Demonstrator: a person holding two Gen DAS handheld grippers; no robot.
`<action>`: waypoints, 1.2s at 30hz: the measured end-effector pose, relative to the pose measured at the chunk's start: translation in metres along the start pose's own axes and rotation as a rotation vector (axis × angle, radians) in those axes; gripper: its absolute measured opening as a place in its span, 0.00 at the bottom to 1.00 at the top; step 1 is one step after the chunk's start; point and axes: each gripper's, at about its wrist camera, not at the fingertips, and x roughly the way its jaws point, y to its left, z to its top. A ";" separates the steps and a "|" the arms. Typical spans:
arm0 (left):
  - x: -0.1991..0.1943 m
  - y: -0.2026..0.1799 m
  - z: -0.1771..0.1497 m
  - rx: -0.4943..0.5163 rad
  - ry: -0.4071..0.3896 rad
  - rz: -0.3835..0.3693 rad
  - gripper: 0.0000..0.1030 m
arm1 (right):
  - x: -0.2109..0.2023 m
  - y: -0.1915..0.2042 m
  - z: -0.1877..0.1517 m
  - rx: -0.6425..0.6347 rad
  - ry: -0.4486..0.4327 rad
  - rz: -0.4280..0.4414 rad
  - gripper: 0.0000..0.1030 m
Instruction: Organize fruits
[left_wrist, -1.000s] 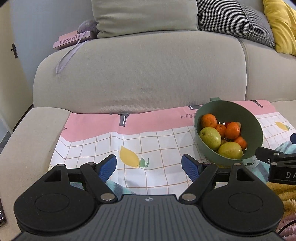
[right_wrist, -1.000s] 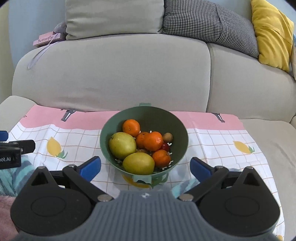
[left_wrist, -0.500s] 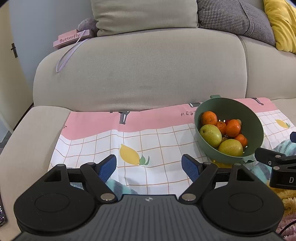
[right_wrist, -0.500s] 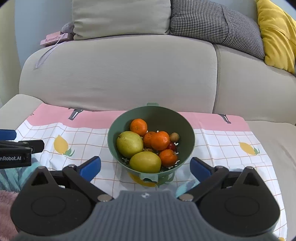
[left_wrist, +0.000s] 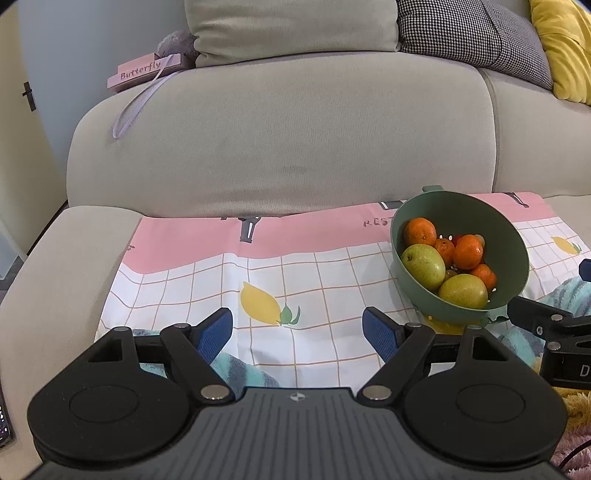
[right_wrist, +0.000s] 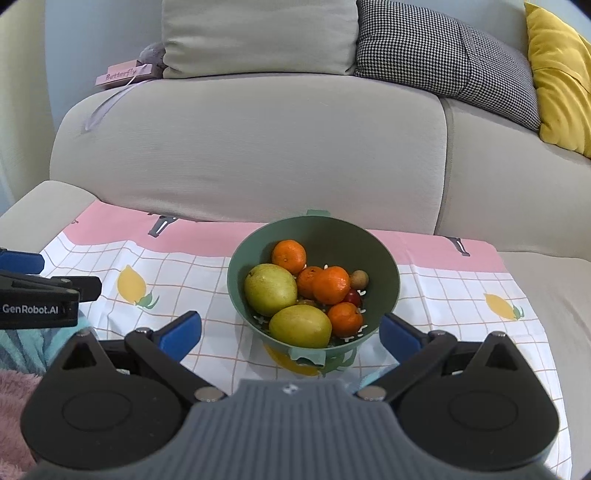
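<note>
Fruit is sitting heaped in one green bowl (right_wrist: 384, 258) on the checked lemon-print cloth (right_wrist: 443, 291) spread over the sofa seat (right_wrist: 546, 291): two yellow-green pears (right_wrist: 270, 288), four orange tangerines (right_wrist: 331, 284), one small brown round fruit (right_wrist: 359, 279) and one small red fruit (right_wrist: 352, 297) half hidden among them. You are holding your right gripper (right_wrist: 290, 334) just in front of the bowl, its two blue-padded fingers (right_wrist: 181, 332) spread wide to either side of the bowl's near rim, gripping nothing. You are keeping your left gripper (left_wrist: 297, 332) off to the bowl's left, low over the bare cloth near a printed lemon (left_wrist: 258, 302), its two fingers (left_wrist: 216, 332) likewise wide apart and empty; from there the bowl is showing tilted toward you at the right. Behind the cloth the grey sofa back is carrying three cushions: one grey (right_wrist: 258, 37), one houndstooth (right_wrist: 443, 55) and one yellow (right_wrist: 557, 81). One pink box lettered "Butterfly" (left_wrist: 142, 72) is lying on the sofa back's left end, a ribbon (left_wrist: 136, 103) trailing down from it.
</note>
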 end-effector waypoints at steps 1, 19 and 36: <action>0.000 0.000 0.000 0.000 0.000 0.000 0.91 | 0.000 0.000 0.000 0.000 0.000 0.000 0.96; 0.001 0.000 -0.001 -0.006 0.005 -0.004 0.91 | 0.002 0.001 -0.001 -0.004 0.007 -0.001 0.96; -0.001 -0.001 -0.001 -0.002 -0.002 -0.005 0.91 | 0.002 0.000 -0.002 -0.004 0.007 0.001 0.96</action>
